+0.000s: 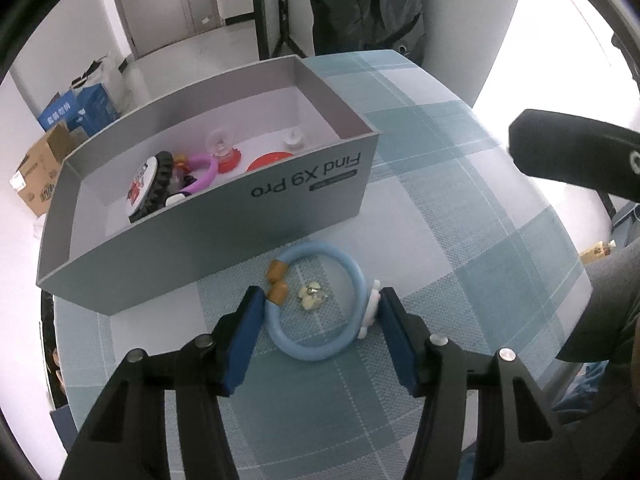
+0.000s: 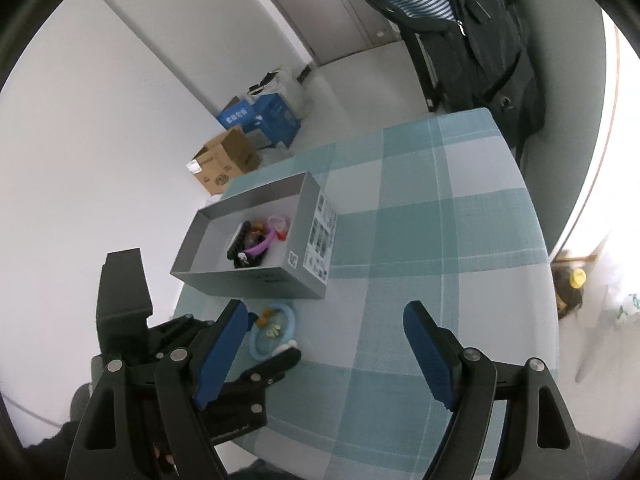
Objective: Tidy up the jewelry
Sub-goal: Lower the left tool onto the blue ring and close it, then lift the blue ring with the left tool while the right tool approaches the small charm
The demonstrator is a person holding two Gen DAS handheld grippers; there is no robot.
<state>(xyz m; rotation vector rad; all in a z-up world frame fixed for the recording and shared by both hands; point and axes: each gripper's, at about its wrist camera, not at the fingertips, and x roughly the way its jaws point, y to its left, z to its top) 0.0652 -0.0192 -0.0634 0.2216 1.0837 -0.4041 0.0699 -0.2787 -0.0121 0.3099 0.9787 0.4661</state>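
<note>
Left wrist view: the left gripper [image 1: 320, 300] stands spread wide around a light-blue bracelet [image 1: 320, 300] lying flat on the checked tablecloth [image 1: 460, 208], just in front of the grey box [image 1: 224, 232]. The blue pads [image 1: 246, 340] flank the ring closely, the left one touching or nearly touching; it is not clamped. The bracelet's open ends carry two amber beads [image 1: 276, 280] turned toward the box; a white charm [image 1: 370, 312] sits opposite. A small pale trinket [image 1: 312, 298] lies inside the ring. Cloth right of the box lies bare.

Right wrist view: the right gripper [image 2: 324, 344] hangs released, holding nothing, over bare cloth right of the box [image 2: 256, 276]. The bracelet [image 2: 274, 330] lies beside the box's near wall.
</note>
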